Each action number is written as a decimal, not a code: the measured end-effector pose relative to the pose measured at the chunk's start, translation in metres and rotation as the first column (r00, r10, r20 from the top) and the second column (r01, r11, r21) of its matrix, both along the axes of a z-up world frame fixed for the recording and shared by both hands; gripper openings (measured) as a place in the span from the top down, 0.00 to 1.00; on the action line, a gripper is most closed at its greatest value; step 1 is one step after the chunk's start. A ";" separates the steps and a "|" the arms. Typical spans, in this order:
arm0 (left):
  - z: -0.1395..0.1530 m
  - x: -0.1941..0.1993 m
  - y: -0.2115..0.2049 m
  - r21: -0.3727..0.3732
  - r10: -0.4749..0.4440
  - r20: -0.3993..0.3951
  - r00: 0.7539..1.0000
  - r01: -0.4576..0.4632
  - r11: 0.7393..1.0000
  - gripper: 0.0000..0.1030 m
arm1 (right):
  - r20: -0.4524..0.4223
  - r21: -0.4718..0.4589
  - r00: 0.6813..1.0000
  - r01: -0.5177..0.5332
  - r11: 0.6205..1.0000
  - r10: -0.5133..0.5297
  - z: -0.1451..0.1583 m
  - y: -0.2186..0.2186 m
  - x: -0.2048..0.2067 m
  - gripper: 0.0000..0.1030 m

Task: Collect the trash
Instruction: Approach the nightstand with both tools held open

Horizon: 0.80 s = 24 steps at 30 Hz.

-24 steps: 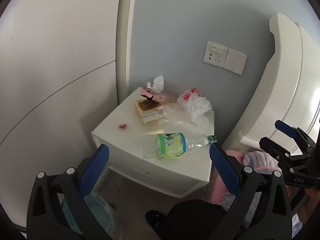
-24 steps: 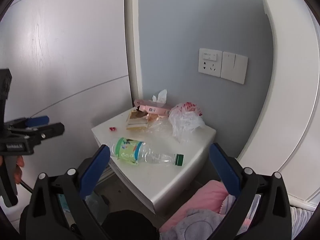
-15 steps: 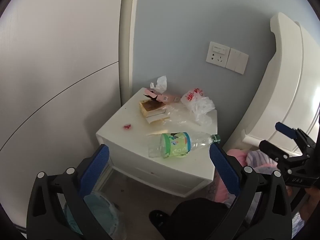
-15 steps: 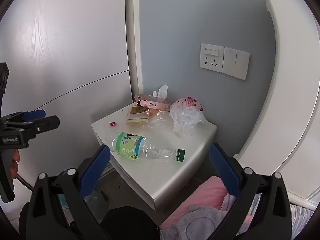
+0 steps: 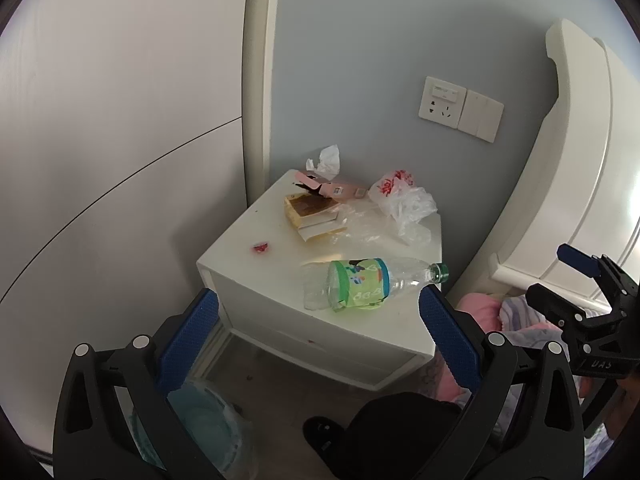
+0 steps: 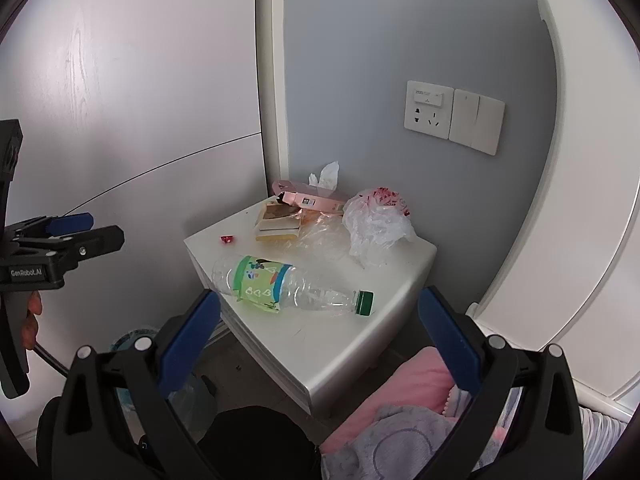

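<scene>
An empty clear plastic bottle [image 5: 360, 282] with a green label and green cap lies on its side near the front of a white nightstand [image 5: 256, 276]; it also shows in the right wrist view [image 6: 280, 282]. Behind it lie crumpled plastic bags [image 5: 404, 206], a pink box [image 5: 332, 189], a white tissue [image 5: 326, 158], stacked books [image 5: 312, 216] and a small red scrap [image 5: 261, 247]. My left gripper [image 5: 318, 336] is open and empty, in front of and above the nightstand. My right gripper [image 6: 320, 332] is open and empty, also short of the bottle.
A bin with a clear liner [image 5: 204, 416] stands on the floor, lower left of the nightstand. A bed with pink bedding [image 6: 404, 396] and a white headboard [image 5: 576, 168] is at the right. A wall socket [image 6: 430, 110] is above. White cabinet panels stand at the left.
Both grippers have drifted slightly, so the nightstand has shifted a little right in the left view. Nothing on the nightstand has moved. Both grippers stay open.
</scene>
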<state>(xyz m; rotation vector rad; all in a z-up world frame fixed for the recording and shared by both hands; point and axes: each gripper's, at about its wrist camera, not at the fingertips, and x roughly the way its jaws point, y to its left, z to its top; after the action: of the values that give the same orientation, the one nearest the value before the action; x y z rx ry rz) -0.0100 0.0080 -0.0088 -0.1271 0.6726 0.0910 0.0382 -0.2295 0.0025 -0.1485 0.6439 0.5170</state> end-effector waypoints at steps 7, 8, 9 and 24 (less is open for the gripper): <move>0.003 -0.002 0.001 0.005 0.006 0.002 1.000 -0.006 1.000 0.05 | 0.005 -0.011 1.000 -0.005 1.000 0.005 0.000 -0.001 -0.002 0.06; 0.003 -0.003 0.001 0.005 0.006 0.002 1.000 -0.006 1.000 0.05 | 0.007 -0.014 1.000 -0.004 1.000 0.004 0.001 -0.003 -0.002 0.06; 0.004 -0.002 0.001 0.006 0.004 0.002 1.000 -0.004 1.000 0.05 | 0.008 -0.015 1.000 -0.001 1.000 0.001 0.002 -0.002 -0.002 0.06; 0.004 -0.005 0.000 0.020 0.007 -0.013 1.000 -0.007 1.000 0.05 | 0.016 -0.004 0.999 0.049 0.999 -0.049 0.010 -0.039 0.014 0.06</move>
<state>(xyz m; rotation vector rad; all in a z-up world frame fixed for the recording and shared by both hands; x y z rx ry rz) -0.0152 0.0083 -0.0044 -0.1100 0.6841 0.1052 0.0518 -0.2685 0.0129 -0.1405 0.6316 0.4669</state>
